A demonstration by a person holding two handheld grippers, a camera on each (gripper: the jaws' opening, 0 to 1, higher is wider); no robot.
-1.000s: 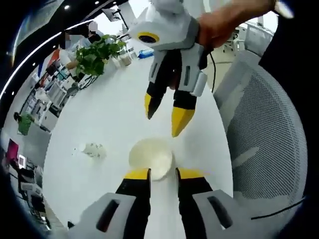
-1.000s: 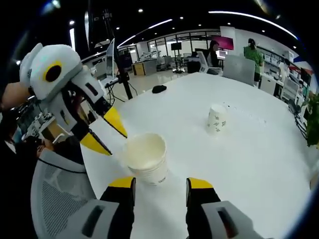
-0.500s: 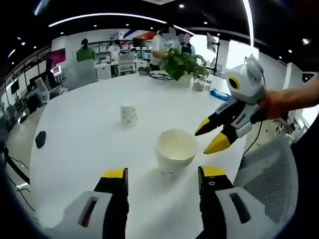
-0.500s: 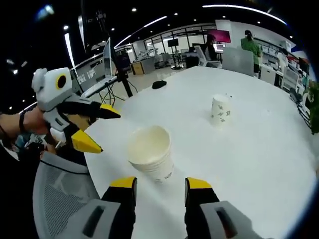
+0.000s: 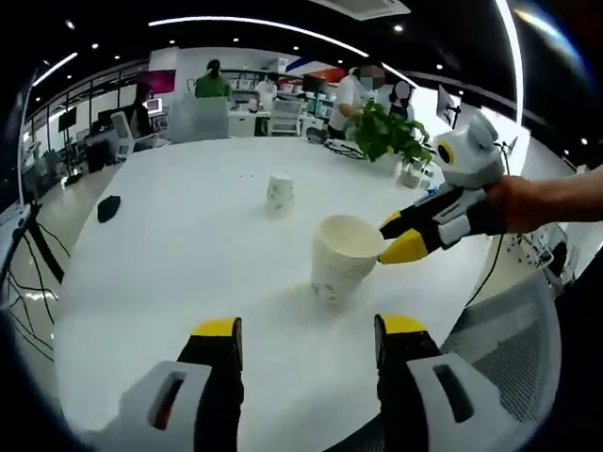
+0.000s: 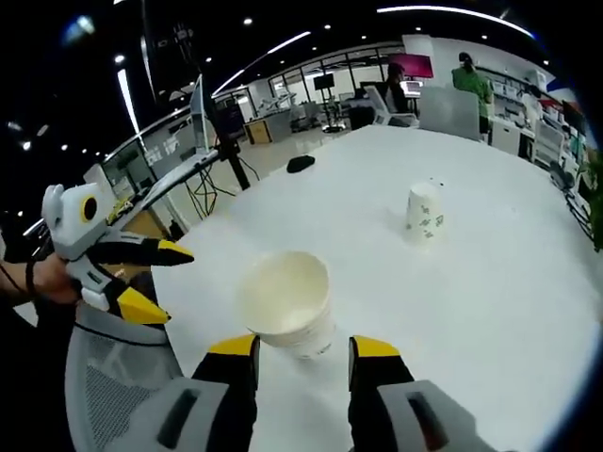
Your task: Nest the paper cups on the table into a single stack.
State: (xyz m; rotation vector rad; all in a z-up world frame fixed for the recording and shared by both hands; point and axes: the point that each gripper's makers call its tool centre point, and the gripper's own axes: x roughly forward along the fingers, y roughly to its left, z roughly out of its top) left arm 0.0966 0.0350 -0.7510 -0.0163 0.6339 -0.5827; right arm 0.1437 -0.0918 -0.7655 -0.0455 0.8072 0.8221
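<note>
We have two paper items to deal with on the white bench point(image 5: 141, 282): an open stack point(image 5: 344, 268) of nested cups standing mouth-up near the bench edge, and a lone cup point(image 5: 280, 194) upside down well beyond it, toward the middle of the bench. In the right gripper view the stack point(image 6: 285, 315) sits just ahead of our right claw point(image 6: 301, 350), roughly centred between its yellow tips, and the lone cup point(image 6: 423, 215) stands well apart, up and to the right.

We judge these cups light, thin-walled and easy to crush or tip, and a smooth paper wall may slip under hard tips. We would take the lone cup by its side wall with a gentle squeeze, not at the rim, then turn it mouth-up over the stack.

Our left claw point(image 5: 301, 334) stands apart and holds nothing; the stack lies ahead of it, a little right of its middle line. From the left gripper view, the right claw point(image 5: 396, 240) comes in from the right with its tips at the stack's rim; whether they touch it we cannot tell. Its jaws also stand apart, with nothing clamped. In the right gripper view our left claw point(image 6: 155, 282) hangs off to the left of the stack, by a mesh chair point(image 6: 113, 377)
</note>
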